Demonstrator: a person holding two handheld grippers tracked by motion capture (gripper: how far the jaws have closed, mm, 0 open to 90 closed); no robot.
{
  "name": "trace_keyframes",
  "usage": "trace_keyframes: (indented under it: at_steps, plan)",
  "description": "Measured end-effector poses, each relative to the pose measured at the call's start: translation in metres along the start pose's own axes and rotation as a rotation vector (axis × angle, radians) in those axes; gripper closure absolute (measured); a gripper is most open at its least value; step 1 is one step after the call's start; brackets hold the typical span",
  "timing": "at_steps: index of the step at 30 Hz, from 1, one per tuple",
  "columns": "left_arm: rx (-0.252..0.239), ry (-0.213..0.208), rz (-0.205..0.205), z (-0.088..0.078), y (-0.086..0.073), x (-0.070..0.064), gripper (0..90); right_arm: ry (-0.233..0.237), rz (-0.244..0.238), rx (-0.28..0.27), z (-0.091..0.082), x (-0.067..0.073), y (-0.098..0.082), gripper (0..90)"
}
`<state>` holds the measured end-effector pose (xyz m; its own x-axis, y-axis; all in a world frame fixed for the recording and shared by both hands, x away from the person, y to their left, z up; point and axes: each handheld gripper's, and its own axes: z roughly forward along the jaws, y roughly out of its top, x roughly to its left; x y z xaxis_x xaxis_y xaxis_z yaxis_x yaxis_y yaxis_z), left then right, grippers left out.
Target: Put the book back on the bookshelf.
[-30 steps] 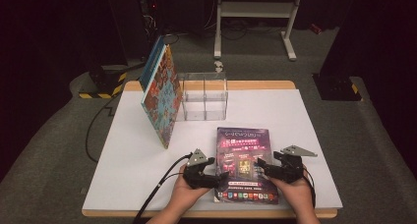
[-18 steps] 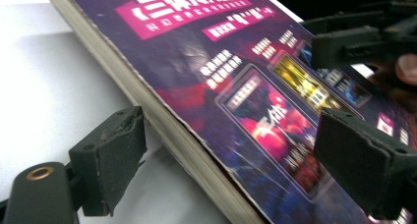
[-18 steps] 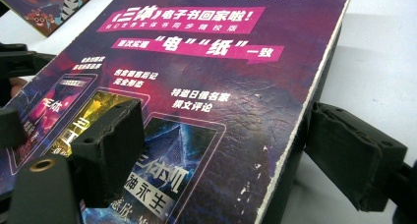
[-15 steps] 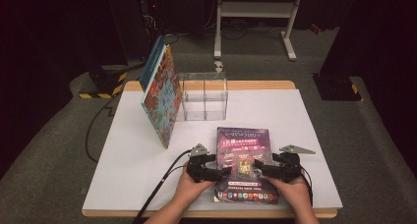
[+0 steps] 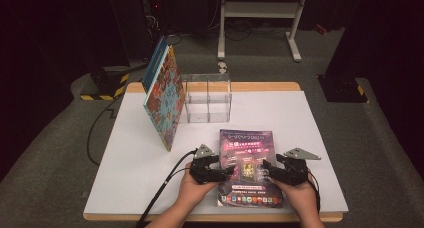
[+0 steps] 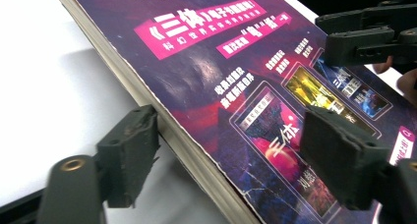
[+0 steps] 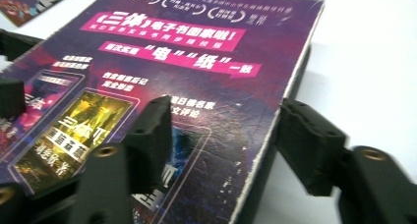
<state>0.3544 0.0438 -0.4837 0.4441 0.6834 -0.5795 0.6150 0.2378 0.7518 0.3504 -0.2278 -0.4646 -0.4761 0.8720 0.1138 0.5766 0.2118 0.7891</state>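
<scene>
- We see the left gripper (image 5: 226, 171) astride the left edge of a purple paperback book (image 5: 247, 164), its fingers (image 6: 129, 153) having just narrowed: one at the page edge, one over the cover, not yet clamped.
- In its own view the right gripper (image 7: 228, 143) straddles the book's right edge; its fingers (image 7: 309, 146) have also just been closing and are still released, with a gap on the outer side.
- The book lies flat on the white bench (image 5: 125, 178), near its front edge, between the person's two hands.
- Behind it we note a clear acrylic divider box (image 5: 207, 98).
- A colourful large book (image 5: 163, 98) stands tilted against the box's left side.
</scene>
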Motion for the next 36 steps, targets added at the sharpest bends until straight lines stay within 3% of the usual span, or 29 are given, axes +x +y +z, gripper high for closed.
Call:
trace_keyframes:
  at_steps: [3, 9, 12, 15, 17, 22, 27, 36]
  plan:
    - [-0.003, 0.003, 0.013, -0.001, 0.0, -0.001, 28.2, -0.001, -0.012, 0.002, -0.001, 0.0, 0.0, 43.5]
    - [0.002, -0.015, 0.041, 0.003, -0.003, -0.008, 28.2, 0.026, 0.038, 0.01, 0.003, -0.005, -0.002, 25.5]
    - [0.005, -0.027, 0.061, 0.004, -0.005, -0.01, 28.0, 0.06, 0.091, 0.025, 0.005, -0.012, -0.004, 20.0]
    - [-0.002, -0.034, 0.06, 0.005, -0.007, -0.008, 26.7, 0.126, 0.144, 0.038, 0.008, -0.019, -0.008, 18.3]
    - [-0.016, -0.03, 0.063, 0.006, -0.008, -0.005, 20.9, 0.151, 0.153, 0.044, 0.01, -0.019, -0.009, 18.1]
    - [-0.011, -0.039, 0.007, 0.01, -0.008, -0.001, 16.1, 0.135, 0.129, 0.047, 0.009, -0.015, -0.007, 17.8]
    - [0.031, -0.087, -0.067, 0.018, -0.009, 0.0, 14.3, 0.103, 0.097, 0.045, 0.006, -0.011, -0.005, 22.6]
    - [0.047, -0.073, -0.029, 0.01, -0.003, -0.004, 26.7, 0.061, 0.035, 0.022, -0.003, -0.006, -0.002, 39.6]
